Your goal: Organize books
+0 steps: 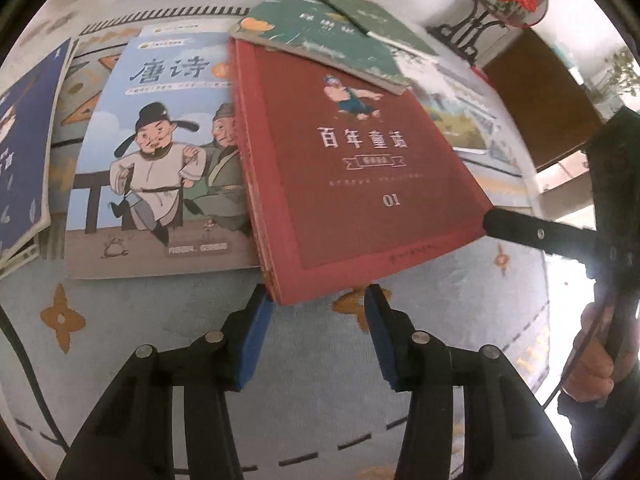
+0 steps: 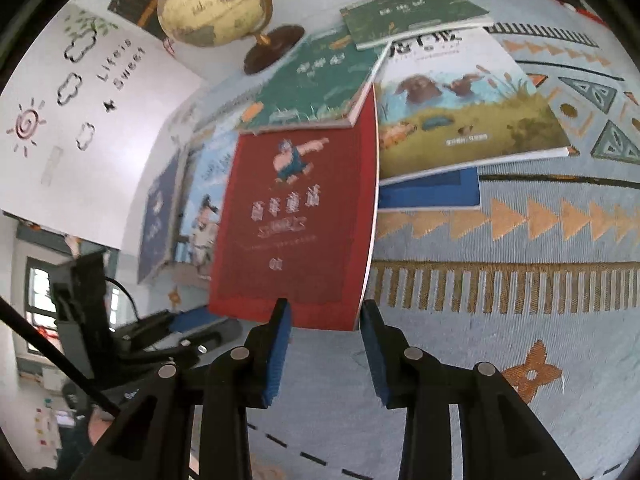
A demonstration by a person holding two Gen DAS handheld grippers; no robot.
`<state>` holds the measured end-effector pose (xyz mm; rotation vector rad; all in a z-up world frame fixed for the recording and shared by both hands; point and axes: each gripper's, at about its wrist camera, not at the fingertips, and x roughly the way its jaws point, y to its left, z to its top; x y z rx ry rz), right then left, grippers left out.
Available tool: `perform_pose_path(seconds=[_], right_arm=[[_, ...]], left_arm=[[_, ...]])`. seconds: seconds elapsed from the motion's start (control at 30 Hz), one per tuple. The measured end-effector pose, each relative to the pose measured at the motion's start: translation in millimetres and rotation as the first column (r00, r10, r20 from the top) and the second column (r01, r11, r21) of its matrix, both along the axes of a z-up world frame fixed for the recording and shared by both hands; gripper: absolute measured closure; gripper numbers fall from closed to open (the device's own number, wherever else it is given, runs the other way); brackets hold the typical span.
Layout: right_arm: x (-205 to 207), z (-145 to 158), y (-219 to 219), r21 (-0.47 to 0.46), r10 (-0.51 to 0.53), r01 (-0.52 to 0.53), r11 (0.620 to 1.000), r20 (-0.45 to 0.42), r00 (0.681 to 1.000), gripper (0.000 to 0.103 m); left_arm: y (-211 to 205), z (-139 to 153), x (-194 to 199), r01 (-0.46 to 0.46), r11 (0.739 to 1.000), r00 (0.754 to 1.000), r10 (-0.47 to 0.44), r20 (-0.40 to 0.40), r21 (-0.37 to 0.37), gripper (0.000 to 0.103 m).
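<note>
A thick red book (image 1: pixel 352 168) with a small figure on its cover lies tilted over the other books on the rug. My left gripper (image 1: pixel 318 308) has the book's near corner between its blue pads, and both pad tips meet it. My right gripper (image 2: pixel 325 320) is shut on the near right corner of the red book (image 2: pixel 292 220). In the left wrist view one of its fingers (image 1: pixel 532 234) lies on that corner. A green book (image 2: pixel 316 80) rests on the red book's far edge. A light-blue poetry book (image 1: pixel 160 152) lies partly beneath its left side.
A picture book with brown animals (image 2: pixel 460 112) lies right of the red one, over a blue book (image 2: pixel 432 194). A dark blue book (image 1: pixel 20 140) is far left. A globe (image 2: pixel 212 0) stands behind, by a white board (image 2: pixel 80 120). A patterned rug (image 2: pixel 520 280) covers the floor.
</note>
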<state>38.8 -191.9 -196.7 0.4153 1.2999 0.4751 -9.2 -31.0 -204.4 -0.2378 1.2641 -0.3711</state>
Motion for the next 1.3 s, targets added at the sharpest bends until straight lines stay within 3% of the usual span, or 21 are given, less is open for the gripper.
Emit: perform_pose_path(seconds=[0.27,0.43,0.47,0.6,0.7,0.8,0.87,0.93,0.97,1.07,1.13,1.2,1.27,1.3], right_arm=[[5.8,6.0,-23.1,0.221,-0.087,0.099,0.97,-0.064,0.994,0.068],[8.5,14.0,-23.2,0.234,-0.093,0.106,0.966,-0.066,0.993,0.068],[8.5,17.2,-22.0,0.23,-0.091,0.102,0.968,-0.058,0.994,0.068],[11.6,33.2,-22.6,0.308,-0.077,0.081,0.948,-0.027,0.997,0.068],[16.5,38.1,-17.3,0.269,-0.073,0.073,0.96,-0.012,0.997,0.068],[21.5,30.8,-16.0,0.257,-0.071,0.076,0.963,-0.03,0.997,0.068],[21.7,26.0,-16.4,0.242,-0.07,0.078,0.967,-0.04,0.997,0.068],[22.7,21.9,-15.4,0.153,-0.066,0.072,0.986,-0.044,0.997,0.068],[24.2,19.9,-15.6,0.06,-0.065,0.068,0.996,-0.04,0.997,0.068],[28.9,24.9,-18.9,-0.126,-0.056,0.058,0.99,0.021,0.998,0.068],[38.8,27.0,-22.1,-0.127,-0.047,0.051,0.991,0.034,0.998,0.066],[55.1,27.2,-22.4,-0.09,-0.049,0.053,0.995,0.046,0.998,0.049],[80.4,23.8,-18.1,-0.055,-0.072,0.075,0.996,0.061,0.996,0.046],[91.9,18.8,-16.1,-0.039,-0.086,0.089,0.995,0.055,0.995,0.046]], left_arm=[[-3.9,8.4,4.0,0.044,0.999,0.998,-0.045,-0.042,-0.026,0.051],[-12.7,4.8,5.0,0.077,0.997,0.995,-0.078,-0.07,-0.01,0.051],[-14.6,5.7,4.6,0.079,0.997,0.995,-0.079,-0.068,-0.005,0.046],[-20.1,7.6,4.5,0.088,0.996,0.994,-0.087,-0.062,0.0,0.045],[-19.5,7.2,7.7,0.078,0.995,0.995,-0.082,-0.065,-0.056,0.045],[-17.5,16.6,10.0,0.057,0.983,0.997,-0.064,-0.034,-0.176,0.044],[-17.9,21.9,13.4,0.051,0.975,0.998,-0.054,-0.01,-0.217,0.04],[-20.9,22.8,20.1,0.054,0.978,0.998,-0.056,-0.004,-0.2,0.038],[-22.3,23.8,23.6,0.059,0.983,0.998,-0.061,-0.003,-0.176,0.038],[-17.6,29.8,38.9,0.054,0.99,0.999,-0.055,0.002,-0.134,0.038],[-10.0,35.7,53.8,0.051,0.993,0.999,-0.05,0.014,-0.102,0.038],[-1.4,44.5,76.2,0.033,0.998,0.999,-0.031,0.031,-0.062,0.031],[9.2,52.9,107.0,-0.001,0.999,0.998,0.004,0.06,-0.043,0.014],[12.4,56.1,129.0,-0.009,0.999,0.996,0.012,0.085,-0.033,0.012]])
